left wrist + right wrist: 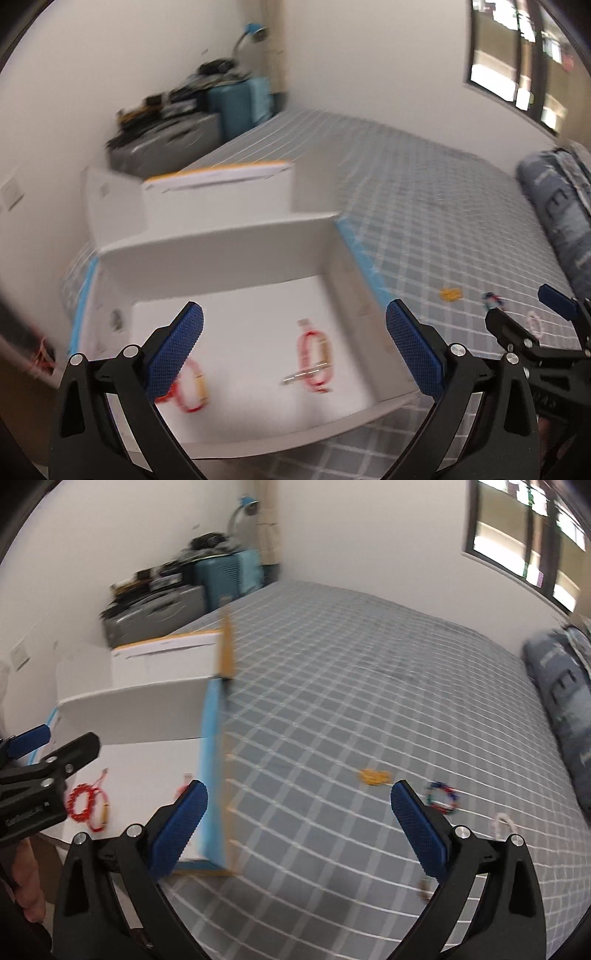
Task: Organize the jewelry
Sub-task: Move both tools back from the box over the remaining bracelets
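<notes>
A white open box (pixel 221 251) lies on the checked bed. Two red bead bracelets rest on its floor, one at the middle (pixel 314 356) and one by the left pad (pixel 188 391). My left gripper (pixel 293 350) hovers open over the box, empty. On the sheet to the right lie a yellow piece (pixel 375 776), a multicoloured bead bracelet (pixel 441 798) and a pale pink one (pixel 503 823). My right gripper (pixel 299 834) stands open and empty above the sheet beside the box's blue edge (pixel 211 775). The frames are blurred.
A second white box with an orange edge (pixel 218 192) stands behind the open one. Suitcases and dark clutter (pixel 177 125) fill the far corner. A rolled denim-patterned quilt (pixel 554 206) lies along the right side. Grey checked sheet (pixel 369 686) spreads wide beyond.
</notes>
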The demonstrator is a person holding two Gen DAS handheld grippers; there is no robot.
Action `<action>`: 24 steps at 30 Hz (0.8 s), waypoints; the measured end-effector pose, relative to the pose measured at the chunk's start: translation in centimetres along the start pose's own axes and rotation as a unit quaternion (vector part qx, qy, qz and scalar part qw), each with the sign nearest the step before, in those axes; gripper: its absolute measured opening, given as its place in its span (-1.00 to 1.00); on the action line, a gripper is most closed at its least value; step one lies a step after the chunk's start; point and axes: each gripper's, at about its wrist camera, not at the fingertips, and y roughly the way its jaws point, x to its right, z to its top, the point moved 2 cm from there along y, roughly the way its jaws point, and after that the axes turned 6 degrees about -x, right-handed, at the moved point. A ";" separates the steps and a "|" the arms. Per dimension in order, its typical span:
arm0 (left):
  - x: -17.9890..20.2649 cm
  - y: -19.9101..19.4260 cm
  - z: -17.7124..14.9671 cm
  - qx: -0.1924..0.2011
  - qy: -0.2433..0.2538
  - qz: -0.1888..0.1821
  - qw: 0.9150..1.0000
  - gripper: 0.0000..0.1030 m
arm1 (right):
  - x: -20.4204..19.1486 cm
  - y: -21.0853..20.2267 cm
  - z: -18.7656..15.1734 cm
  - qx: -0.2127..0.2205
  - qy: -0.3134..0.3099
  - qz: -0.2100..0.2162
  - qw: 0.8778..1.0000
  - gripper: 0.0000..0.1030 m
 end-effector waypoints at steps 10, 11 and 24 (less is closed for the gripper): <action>11.8 0.9 0.7 0.024 0.062 -0.065 0.996 0.89 | 13.6 -1.0 -3.1 0.014 0.083 -0.055 0.995 0.86; 12.9 1.2 0.6 0.023 0.065 -0.069 0.995 0.89 | 15.3 -0.8 -3.5 0.012 0.095 -0.061 0.994 0.86; 22.9 11.4 0.8 -0.014 0.104 -0.089 0.991 0.89 | 27.4 5.5 -6.9 -0.016 0.168 -0.117 0.979 0.85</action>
